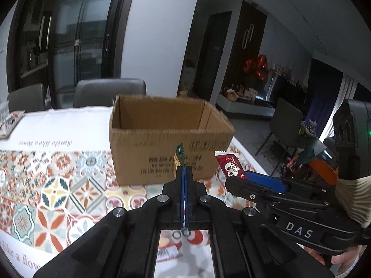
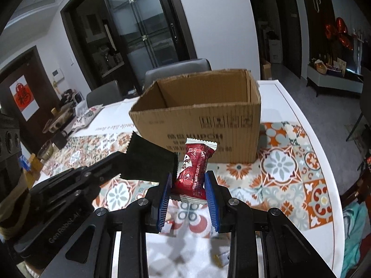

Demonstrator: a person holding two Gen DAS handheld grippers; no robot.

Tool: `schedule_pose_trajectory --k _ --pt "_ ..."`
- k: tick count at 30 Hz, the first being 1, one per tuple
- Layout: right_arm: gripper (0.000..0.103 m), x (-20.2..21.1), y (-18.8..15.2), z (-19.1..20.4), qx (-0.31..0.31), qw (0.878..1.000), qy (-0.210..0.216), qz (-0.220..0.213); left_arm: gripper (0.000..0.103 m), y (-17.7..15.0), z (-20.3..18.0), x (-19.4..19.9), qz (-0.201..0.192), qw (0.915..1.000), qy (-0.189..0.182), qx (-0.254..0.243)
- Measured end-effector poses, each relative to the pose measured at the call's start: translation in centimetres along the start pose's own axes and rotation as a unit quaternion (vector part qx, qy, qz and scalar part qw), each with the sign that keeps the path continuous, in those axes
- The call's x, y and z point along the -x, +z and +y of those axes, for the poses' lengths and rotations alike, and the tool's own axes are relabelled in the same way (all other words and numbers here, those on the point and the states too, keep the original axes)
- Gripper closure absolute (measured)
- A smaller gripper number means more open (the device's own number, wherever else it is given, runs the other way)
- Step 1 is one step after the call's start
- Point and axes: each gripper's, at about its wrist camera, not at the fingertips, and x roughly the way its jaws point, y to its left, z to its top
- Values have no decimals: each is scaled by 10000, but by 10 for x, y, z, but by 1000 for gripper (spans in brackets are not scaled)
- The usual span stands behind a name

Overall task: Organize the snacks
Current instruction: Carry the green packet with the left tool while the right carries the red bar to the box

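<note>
An open cardboard box (image 1: 162, 143) stands on the patterned tablecloth; it also shows in the right wrist view (image 2: 204, 120). My left gripper (image 1: 183, 171) is shut on a thin dark green snack packet (image 1: 179, 154), held edge-on in front of the box; the same packet (image 2: 148, 159) shows flat in the right wrist view. My right gripper (image 2: 188, 180) is shut on a red snack packet (image 2: 194, 169), held upright just before the box; it also shows in the left wrist view (image 1: 230, 166), to the right of the left gripper.
Grey chairs (image 1: 109, 92) stand behind the table. A patterned pouch (image 1: 9, 122) lies at the far left. Cups and small items (image 2: 46, 148) sit at the table's left side. The table edge (image 2: 324, 162) curves along the right.
</note>
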Motion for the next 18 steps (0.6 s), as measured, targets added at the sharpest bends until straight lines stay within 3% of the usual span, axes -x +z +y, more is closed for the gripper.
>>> schedule_pose_trajectory --k 18 --pt "72 9 86 7 263 9976 127 -628 101 87 4 9 -876 9951 179 -415"
